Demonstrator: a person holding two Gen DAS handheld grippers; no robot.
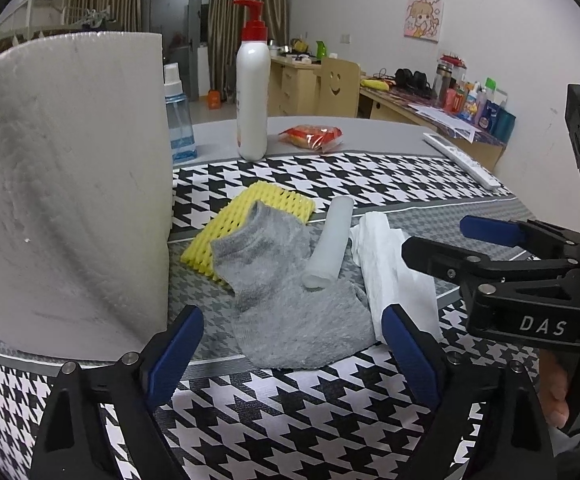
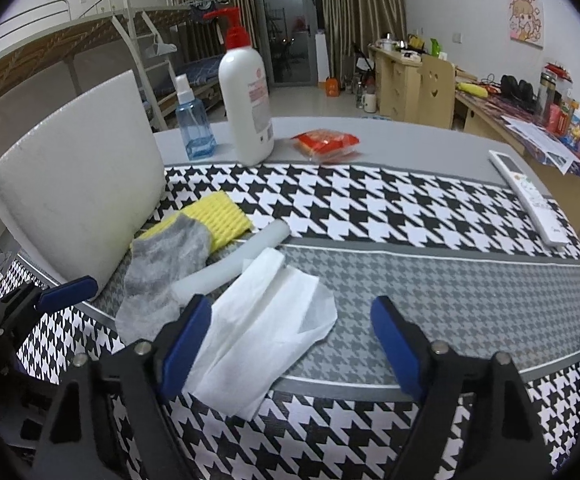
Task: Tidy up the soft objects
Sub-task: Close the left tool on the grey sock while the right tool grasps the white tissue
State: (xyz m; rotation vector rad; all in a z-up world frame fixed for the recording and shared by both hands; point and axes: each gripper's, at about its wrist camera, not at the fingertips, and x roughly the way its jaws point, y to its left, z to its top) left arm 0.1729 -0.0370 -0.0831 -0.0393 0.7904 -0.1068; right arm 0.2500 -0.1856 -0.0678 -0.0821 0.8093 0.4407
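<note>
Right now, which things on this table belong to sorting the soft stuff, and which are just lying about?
For the job:
grey sock
yellow foam net
white foam tube
white tissue
white foam board

Lying about:
lotion pump bottle
blue spray bottle
red snack packet
remote control

Both hand-held grippers are open, holding nothing.

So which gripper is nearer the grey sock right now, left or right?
Left. The left gripper is open right in front of the grey sock, whose near end lies between its fingers. The right gripper is open further right, over the white tissue.
</note>
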